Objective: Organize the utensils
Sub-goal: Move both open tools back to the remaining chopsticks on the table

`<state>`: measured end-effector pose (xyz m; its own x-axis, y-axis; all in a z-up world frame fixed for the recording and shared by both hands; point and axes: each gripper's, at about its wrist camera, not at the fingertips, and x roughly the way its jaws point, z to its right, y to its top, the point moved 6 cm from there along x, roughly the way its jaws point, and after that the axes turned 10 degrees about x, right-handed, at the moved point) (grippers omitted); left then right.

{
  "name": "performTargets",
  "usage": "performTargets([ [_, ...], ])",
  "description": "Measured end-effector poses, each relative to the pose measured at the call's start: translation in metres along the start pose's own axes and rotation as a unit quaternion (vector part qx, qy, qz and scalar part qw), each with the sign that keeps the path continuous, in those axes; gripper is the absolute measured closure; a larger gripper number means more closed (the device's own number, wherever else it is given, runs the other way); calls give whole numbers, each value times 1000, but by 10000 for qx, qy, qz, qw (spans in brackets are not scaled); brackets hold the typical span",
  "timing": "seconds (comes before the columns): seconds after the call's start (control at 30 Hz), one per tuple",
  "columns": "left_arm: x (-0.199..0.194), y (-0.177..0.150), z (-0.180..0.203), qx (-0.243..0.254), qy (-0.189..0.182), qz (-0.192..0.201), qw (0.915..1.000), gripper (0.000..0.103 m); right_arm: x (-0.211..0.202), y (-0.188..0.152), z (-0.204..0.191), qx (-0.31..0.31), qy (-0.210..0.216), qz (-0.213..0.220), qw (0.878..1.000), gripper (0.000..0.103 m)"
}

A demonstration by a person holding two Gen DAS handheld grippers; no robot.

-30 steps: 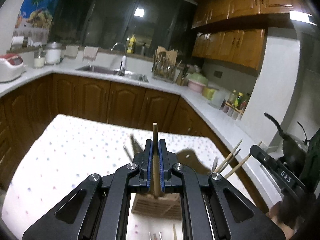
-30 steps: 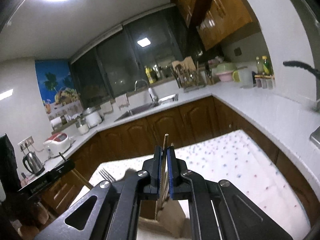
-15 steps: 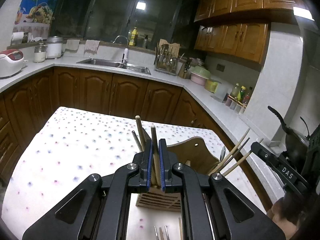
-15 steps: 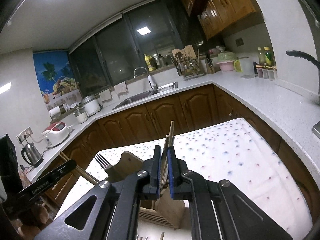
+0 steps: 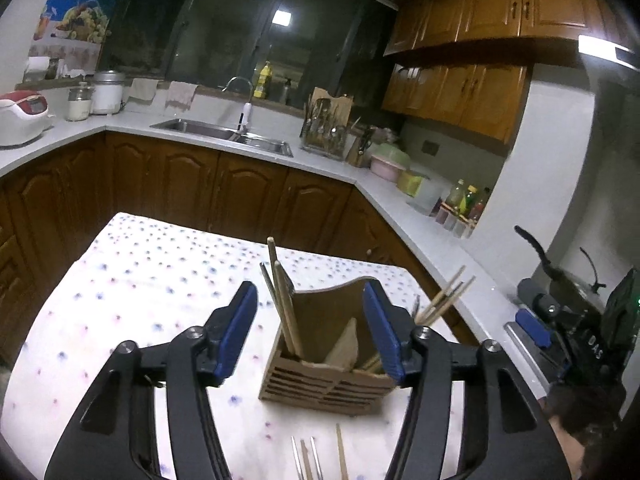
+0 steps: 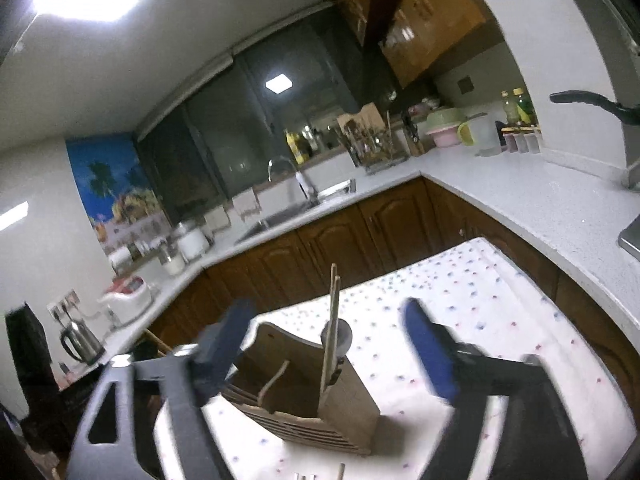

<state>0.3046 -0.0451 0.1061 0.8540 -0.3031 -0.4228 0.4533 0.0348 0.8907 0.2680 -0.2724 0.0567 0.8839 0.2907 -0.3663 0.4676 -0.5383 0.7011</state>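
Chopsticks (image 5: 283, 304) upright in wooden holder (image 5: 328, 376)

Below the left tongs (image 5: 310, 330), the utensils (image 5: 316, 458) on the counter are cut off by the picture's lower edge. The right tongs (image 6: 328, 350) are smeared by motion blur. Between them, the wooden holder (image 6: 316, 396) hides the lower ends of its chopsticks (image 6: 331, 328).
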Motion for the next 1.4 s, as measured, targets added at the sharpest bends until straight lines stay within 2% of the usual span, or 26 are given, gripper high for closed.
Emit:
performTargets([
  [0.03,-7,-2,-1,-30,30,25,10000,30,-9,1,1,65,54,75,9999,7],
  [0.07,-13,-4,-1,-52,57,59,10000,24,-12,1,1,92,68,102,9999,5],
  [0.27,-43,-34,-11,-125,307,34,9994,14,-41,-10,6,209,72,94,9997,1],
  [0.7,-56,-127,-41,-438,603,-865,9935,14,-71,-95,31,6,-380,-638,9972,1],
  [0.93,-60,-155,-52,-463,725,-1158,9895,14,-75,-118,39,-4,-479,-843,9953,1],
  [1.2,-56,-179,-65,-547,838,-1494,9837,14,-61,-145,42,-252,-594,-1216,9905,1],
  [1.3,-52,-183,-64,-540,839,-1592,9822,14,-47,-159,37,-514,-638,-1473,9857,3],
  [1.4,-49,-183,-60,-462,829,-1650,9817,14,-25,-179,32,-773,-698,-1836,9775,30],
])
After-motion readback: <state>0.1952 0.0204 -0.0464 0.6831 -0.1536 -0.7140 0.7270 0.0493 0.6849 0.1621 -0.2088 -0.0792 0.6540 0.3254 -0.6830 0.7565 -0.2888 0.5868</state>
